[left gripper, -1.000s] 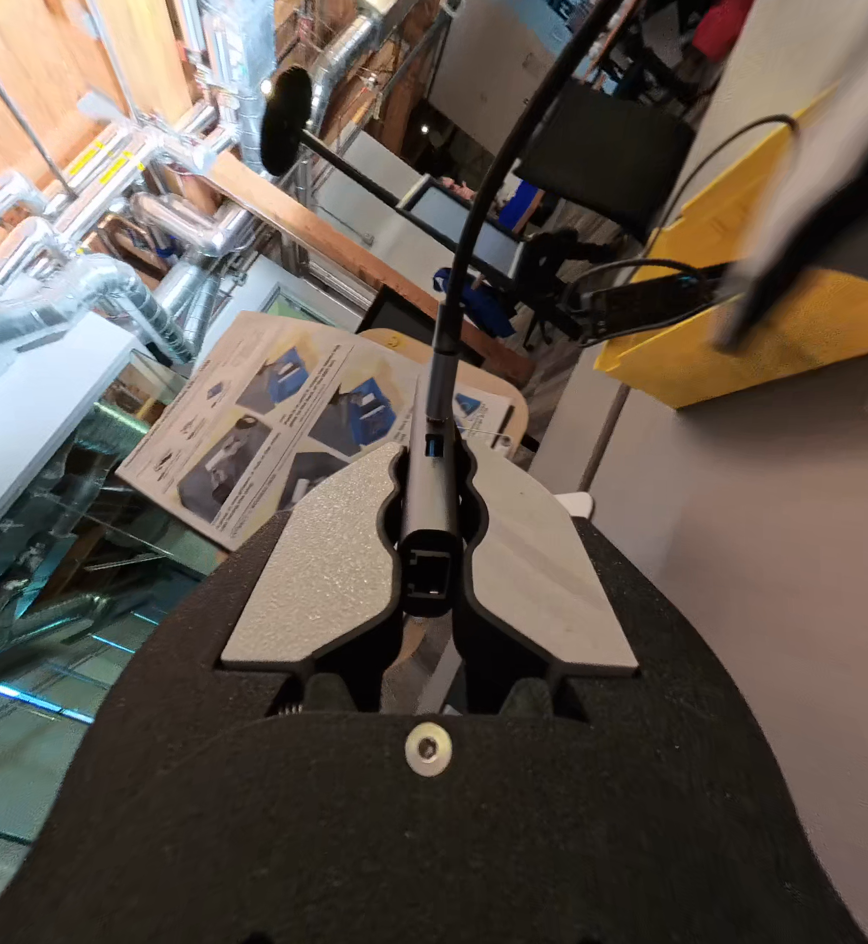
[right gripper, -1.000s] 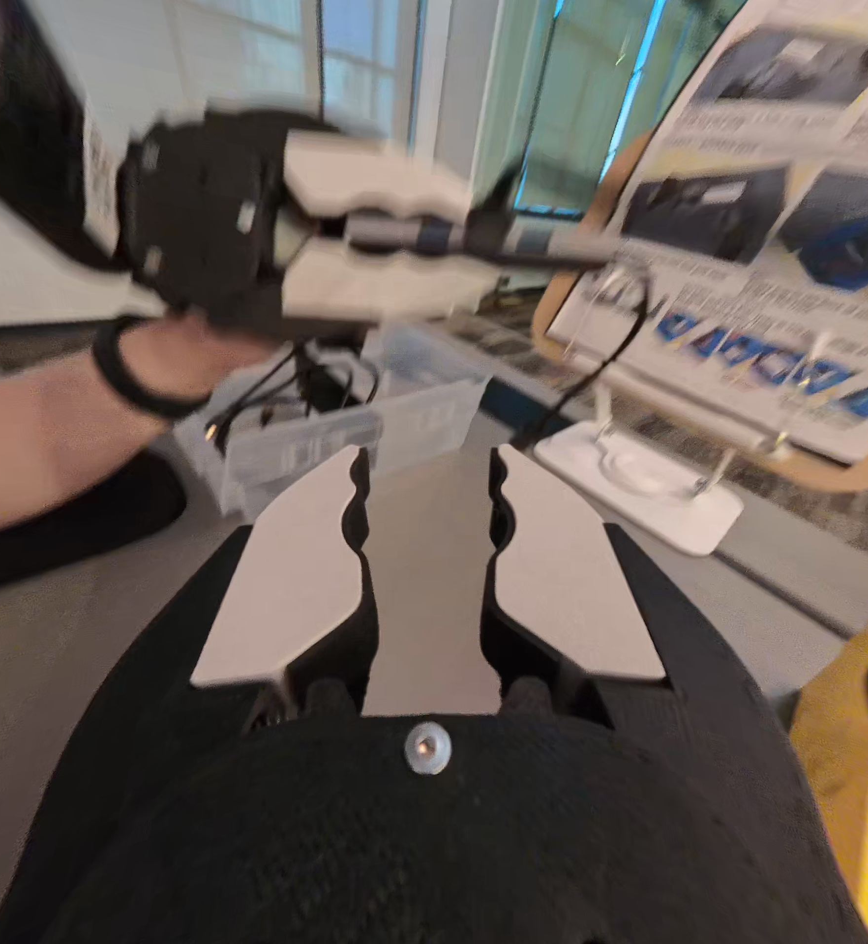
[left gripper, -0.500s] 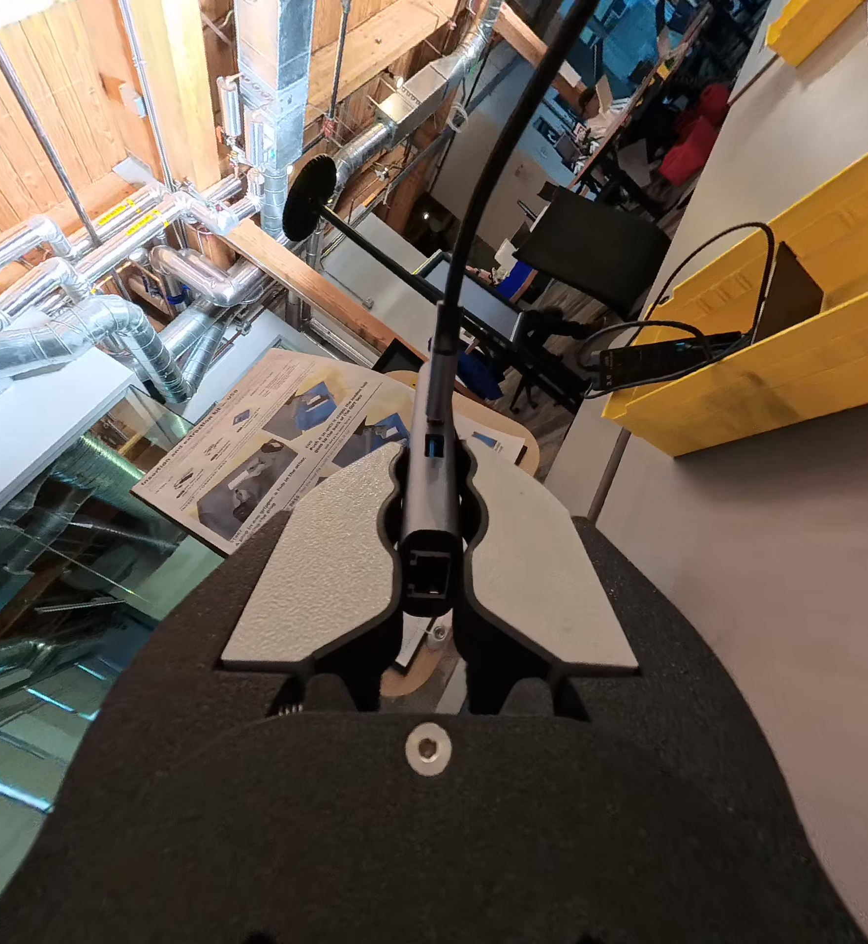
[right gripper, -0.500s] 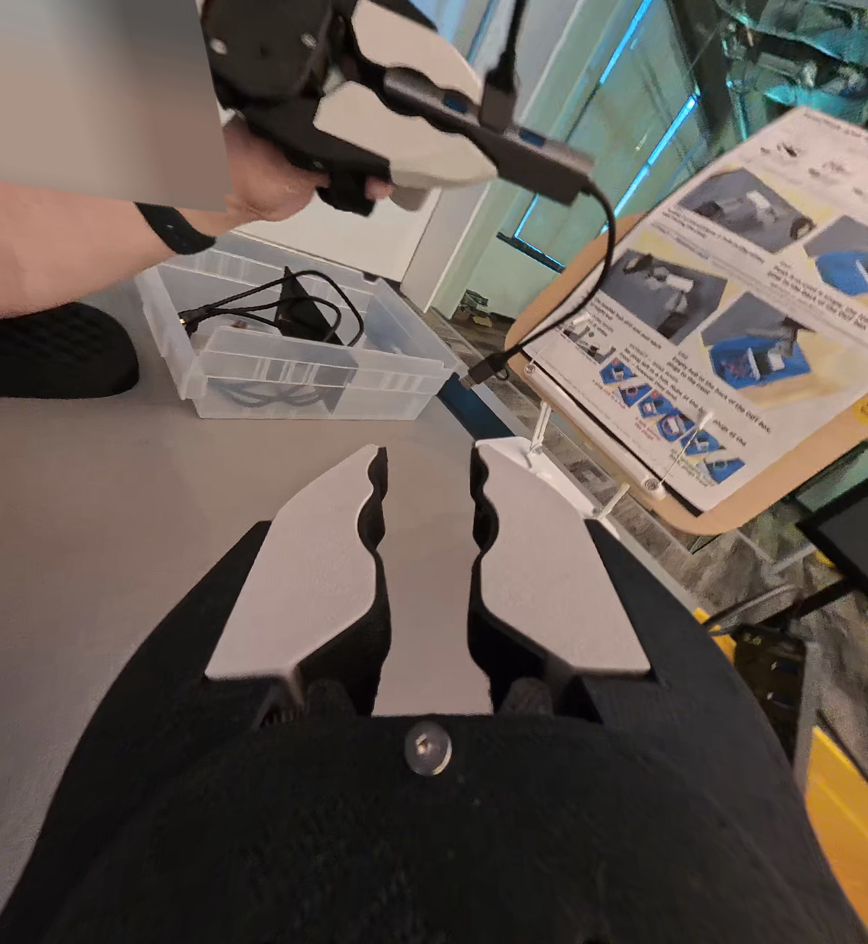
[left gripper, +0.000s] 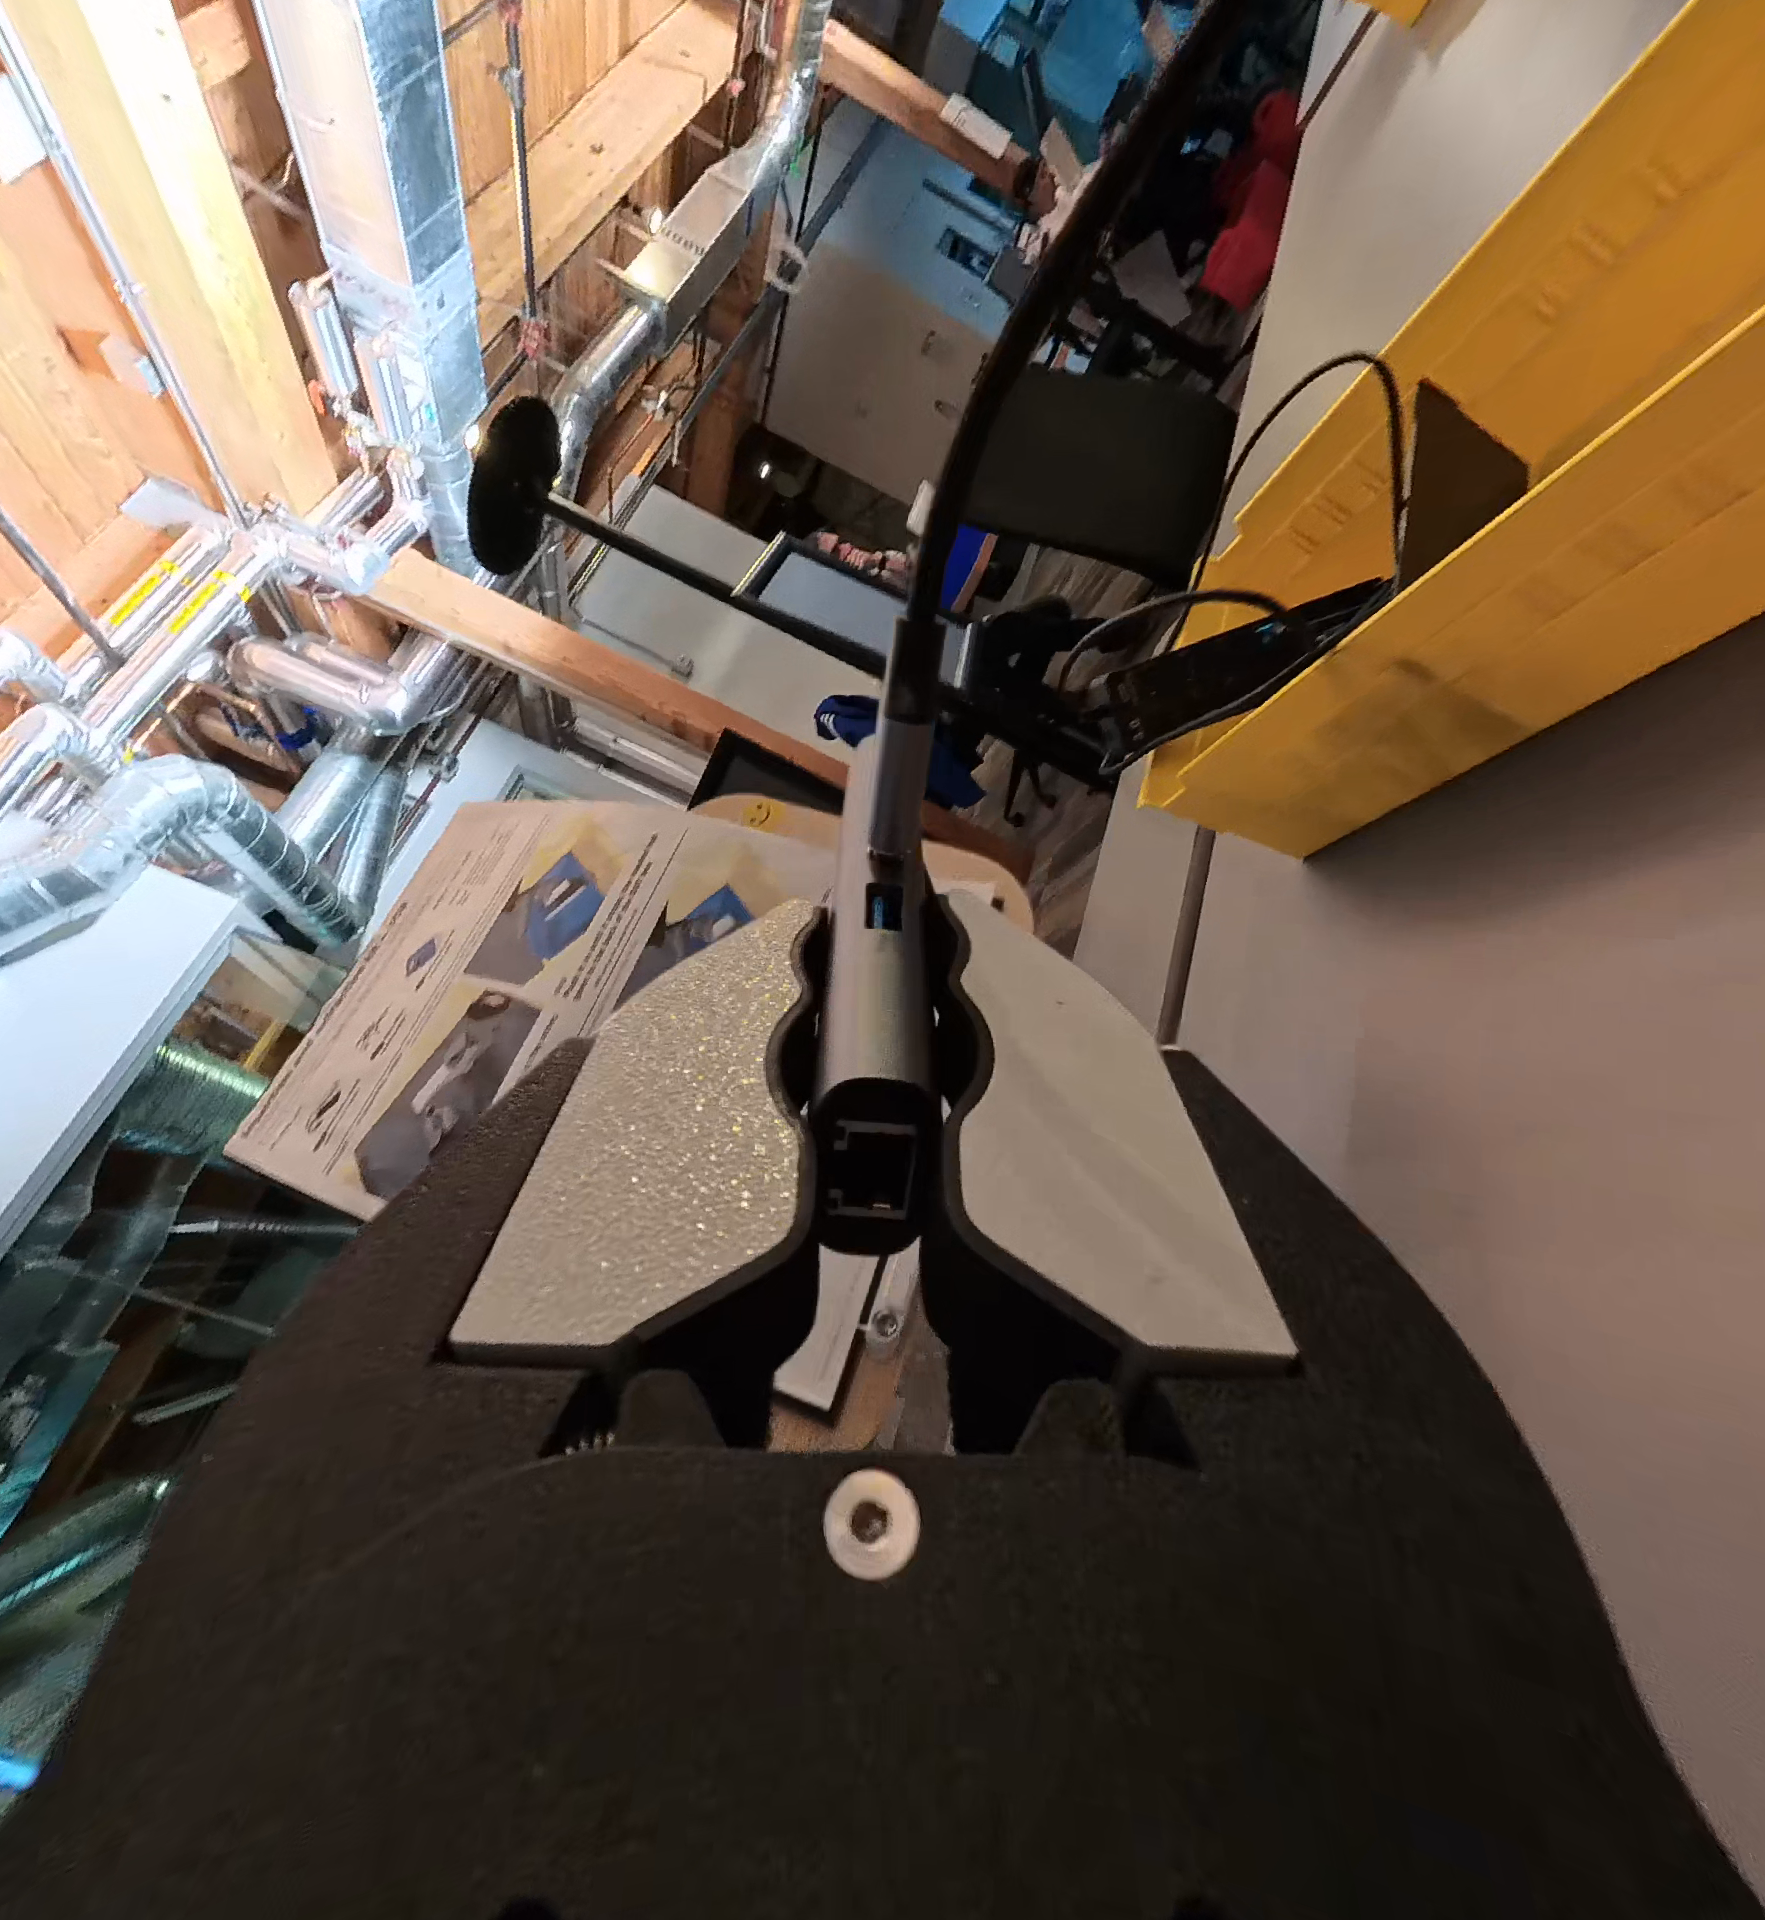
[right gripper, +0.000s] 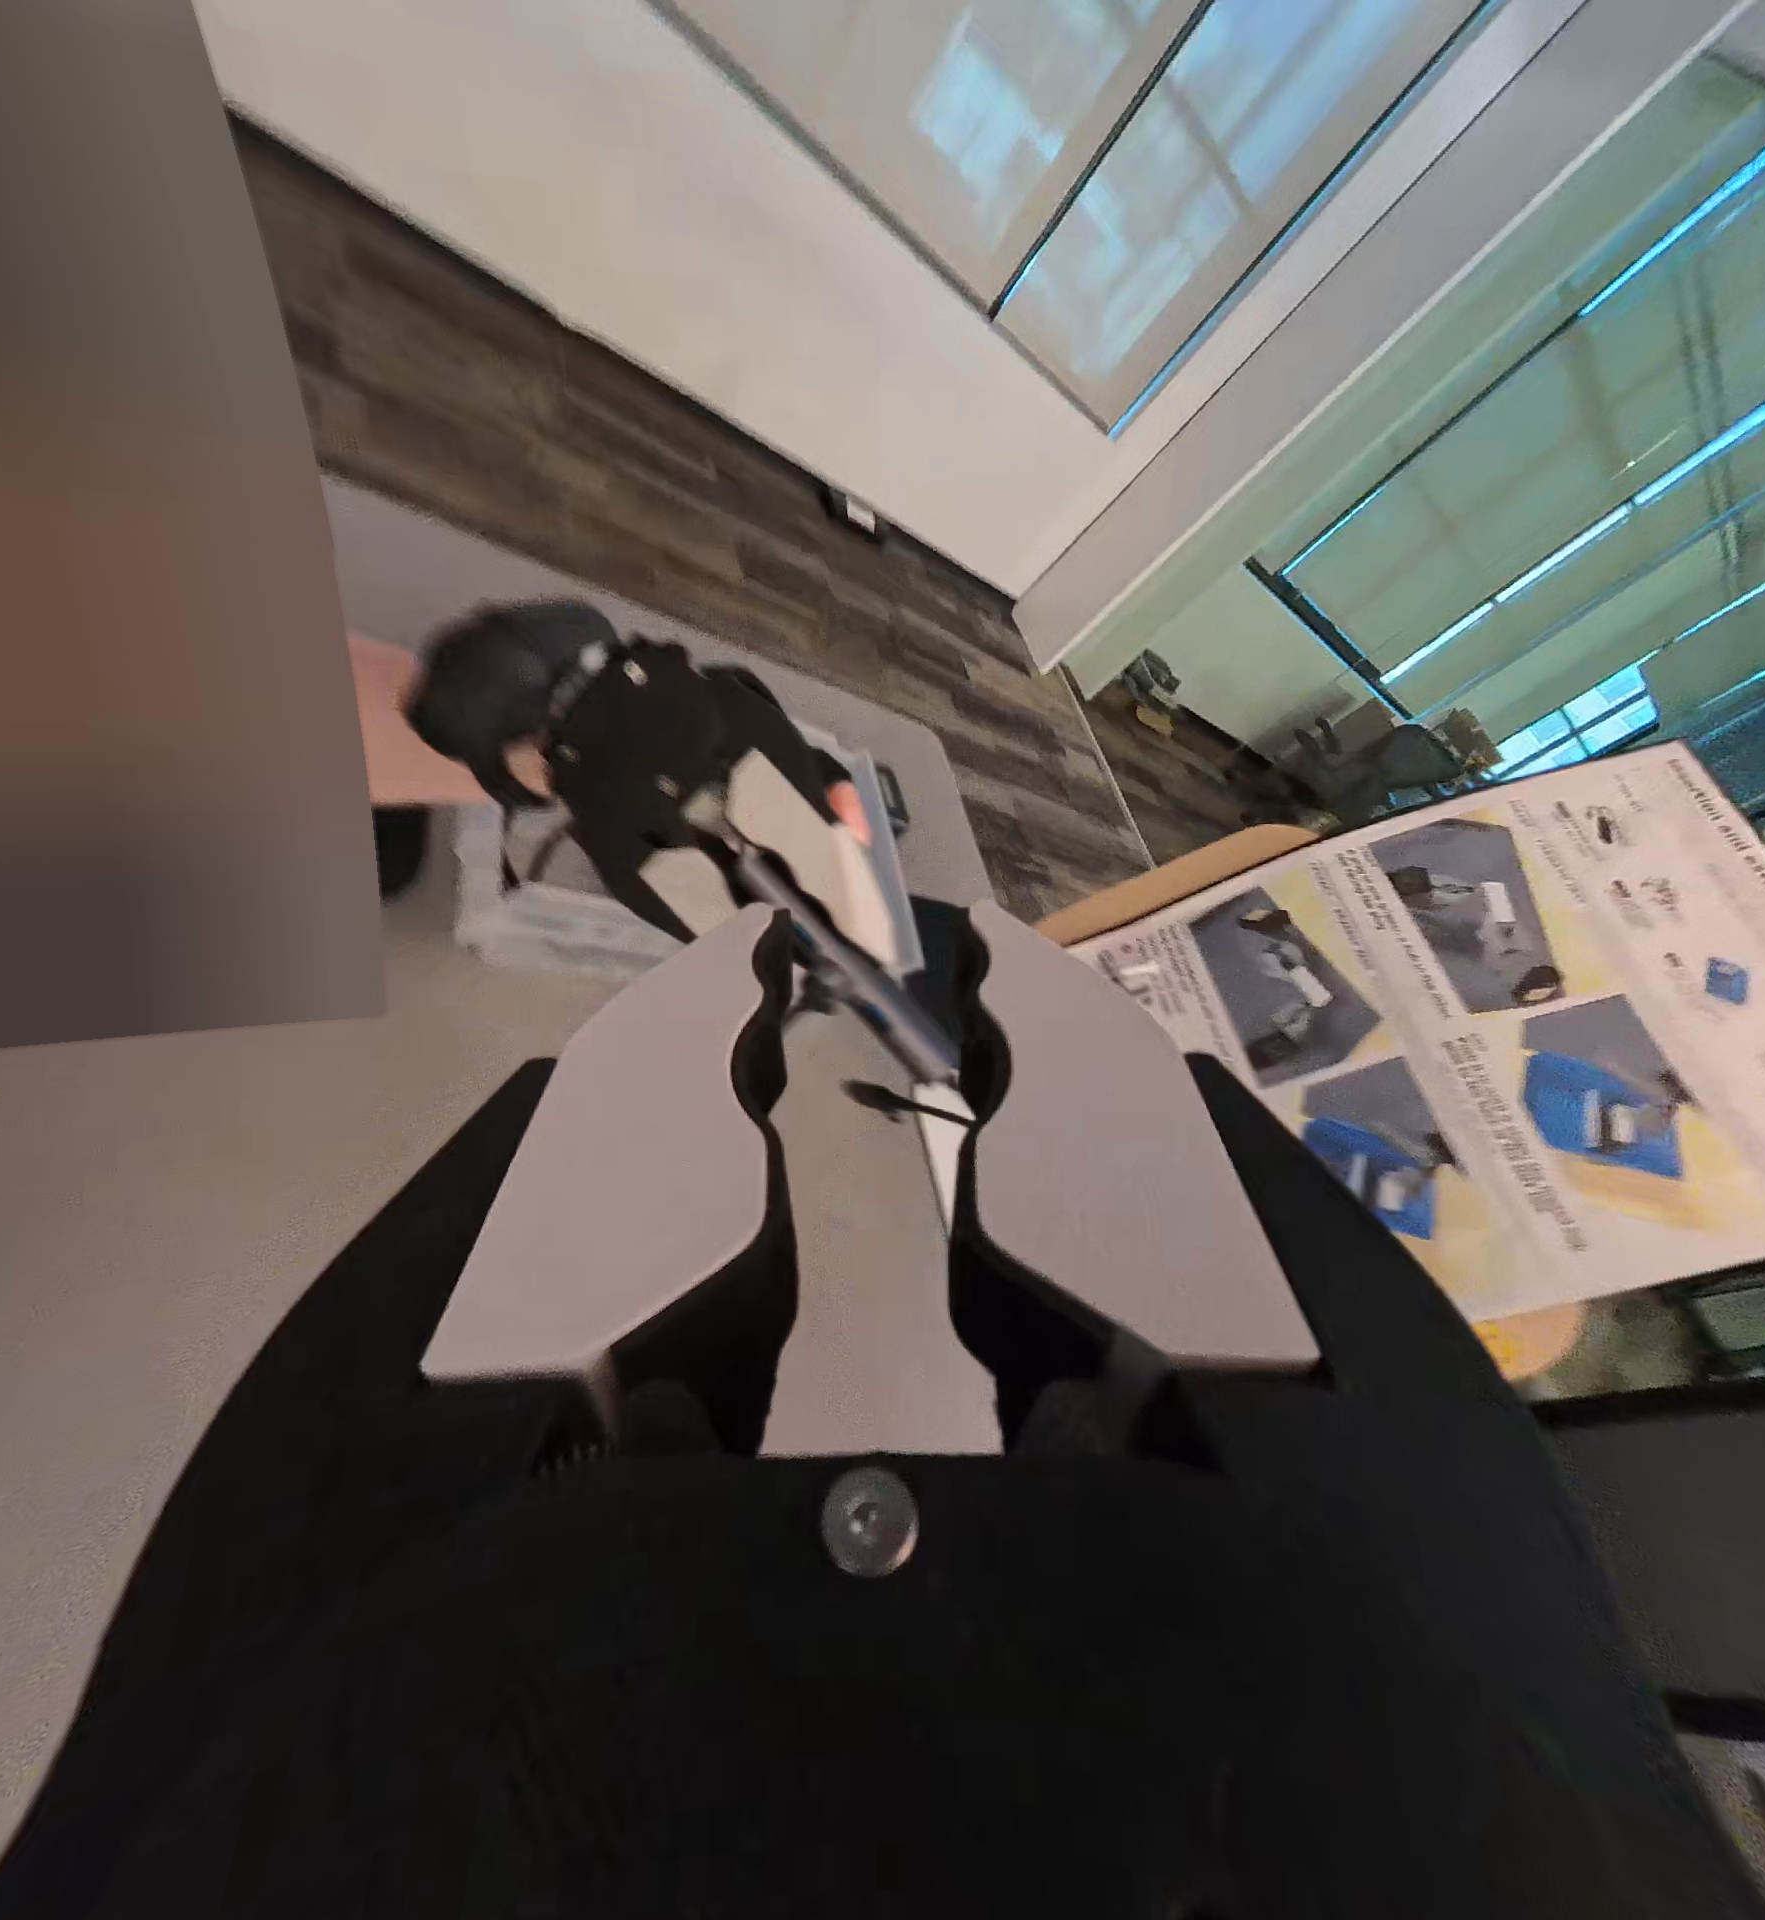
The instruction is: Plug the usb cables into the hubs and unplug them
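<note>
Left gripper [left gripper: 876,1039] clamped on a slim dark grey hub [left gripper: 873,1070], held lengthwise between the two grey fingers [left gripper: 649,1122]. Square network-type socket on the hub's near end, facing the camera; one blue USB port on top, just past the fingertips. Black cable [left gripper: 971,416] running out of the far end, curving up and right out of the top edge of the left wrist view. Hub lifted clear of the grey tabletop [left gripper: 1584,1143], tilted toward the ceiling pipes.

Right gripper [right gripper: 873,997] with fingers apart by a moderate gap, nothing between them. Seen through that gap in the right wrist view: the left gripper [right gripper: 805,831] farther off, blurred, holding the hub [right gripper: 857,966] with a dangling plug [right gripper: 883,1101] below it, probably the hub's own lead.

Yellow bins [left gripper: 1480,582] along the tabletop's far right edge, a black power strip [left gripper: 1221,686] with cables hanging over the nearer bin's rim. Printed instruction sheet on a wooden board [right gripper: 1480,1039] standing beyond the table edge. Clear plastic tray [right gripper: 545,935] on the tabletop under the left gripper, largely hidden and blurred. Glass partitions behind.
</note>
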Demonstrator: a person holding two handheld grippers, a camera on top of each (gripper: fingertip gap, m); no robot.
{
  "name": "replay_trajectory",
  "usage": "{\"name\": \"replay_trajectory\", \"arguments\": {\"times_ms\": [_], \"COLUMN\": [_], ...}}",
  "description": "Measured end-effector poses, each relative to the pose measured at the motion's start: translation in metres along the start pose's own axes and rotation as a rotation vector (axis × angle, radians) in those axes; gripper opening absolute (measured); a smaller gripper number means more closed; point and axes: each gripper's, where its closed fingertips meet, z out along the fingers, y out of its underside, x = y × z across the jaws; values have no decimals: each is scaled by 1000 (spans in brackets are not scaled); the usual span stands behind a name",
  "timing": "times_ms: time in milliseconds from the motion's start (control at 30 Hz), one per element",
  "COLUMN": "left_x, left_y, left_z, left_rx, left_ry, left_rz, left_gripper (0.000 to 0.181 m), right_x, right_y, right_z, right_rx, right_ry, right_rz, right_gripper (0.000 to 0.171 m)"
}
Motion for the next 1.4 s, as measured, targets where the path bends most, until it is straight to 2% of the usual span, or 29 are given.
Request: {"name": "replay_trajectory", "arguments": {"times_ms": [100, 200, 267, 433, 567, 633, 767, 833, 900, 1033, 1167, 1400], "left_x": [8, 9, 8, 11, 16, 18, 5, -5, -12, -15, -6, 15], "left_y": [-17, -29, -33, -42, -48, -47, -40, -31, -23, -6, -2, 7], "left_z": [-3, -6, -8, -10, -12, -11, -10, -12, -14, -12, -8, 1], "left_rx": [80, 131, 148, 191, 227, 229, 228, 196, 167, 74, 32, -41], "left_ry": [51, 72, 81, 107, 150, 179, 132, 104, 102, 97, 131, 224], "left_rz": [-27, -71, -86, -106, -143, -179, -277, -303, -333, -313, -304, -328], "left_gripper": [16, 17, 16, 17, 16, 17, 25, 25, 18, 15, 13, 16], "right_x": [17, 6, -2, -11, -21, -22, -8, 10, 36, 90, 115, 127], "right_y": [35, 81, 97, 104, 103, 106, 110, 115, 128, 176, 233, 328], "right_z": [15, 37, 50, 70, 78, 78, 67, 50, 27, -23, -58, -67], "right_rx": [-96, -182, -190, -150, -155, -192, -265, -315, -393, -543, -631, -647], "right_ry": [-84, -168, -172, -151, -179, -195, -202, -197, -188, -124, -96, -107], "right_rz": [-109, -171, -226, -357, -395, -386, -323, -242, -108, 163, 374, 538], "right_gripper": [31, 37, 40, 40, 19, 19, 18, 18, 18, 18, 18, 18]}}
